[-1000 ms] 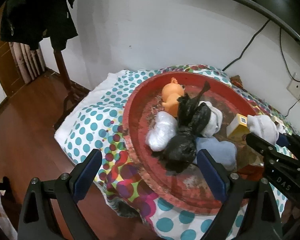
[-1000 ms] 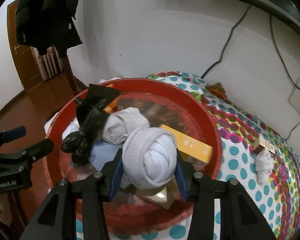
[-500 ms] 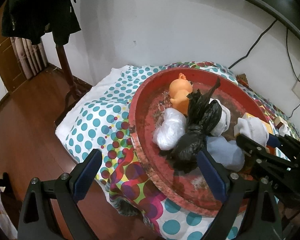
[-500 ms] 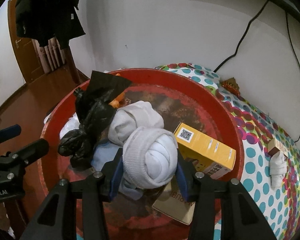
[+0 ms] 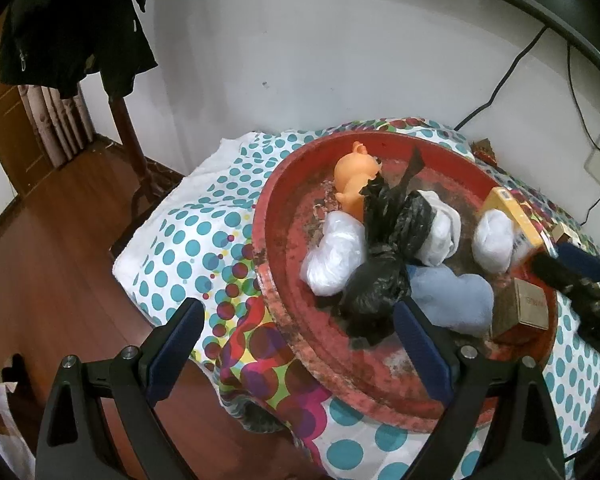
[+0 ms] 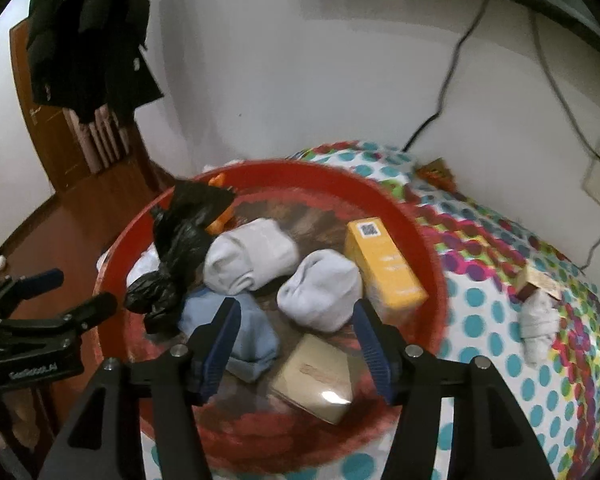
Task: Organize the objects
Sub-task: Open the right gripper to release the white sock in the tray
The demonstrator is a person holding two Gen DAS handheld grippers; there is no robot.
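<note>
A round red tray [image 6: 428, 240] [image 5: 268, 256] sits on a polka-dot cloth. A rolled white sock [image 6: 322, 294] [image 5: 494, 242] lies in the tray next to a yellow box [image 6: 384, 264]. My right gripper [image 6: 296, 344] is open and empty just in front of that sock. The tray also holds another white sock roll [image 6: 250, 256], a blue sock [image 6: 240, 332], a black bag [image 6: 180, 240], an orange toy [image 5: 354, 182], a white bag [image 5: 332, 256] and a tan box [image 6: 320, 376]. My left gripper [image 5: 296, 356] is open and empty over the tray's near-left rim.
Another white sock [image 6: 538, 326] and a small tan box [image 6: 540, 282] lie on the cloth to the right of the tray. A coat rack with dark jackets [image 6: 88, 32] stands at the left. A wall with cables [image 6: 452, 76] lies behind.
My right gripper opened and let go of the rolled white sock, which now lies in the tray beside the yellow box. The right gripper drew back. The left gripper shifted slightly.
</note>
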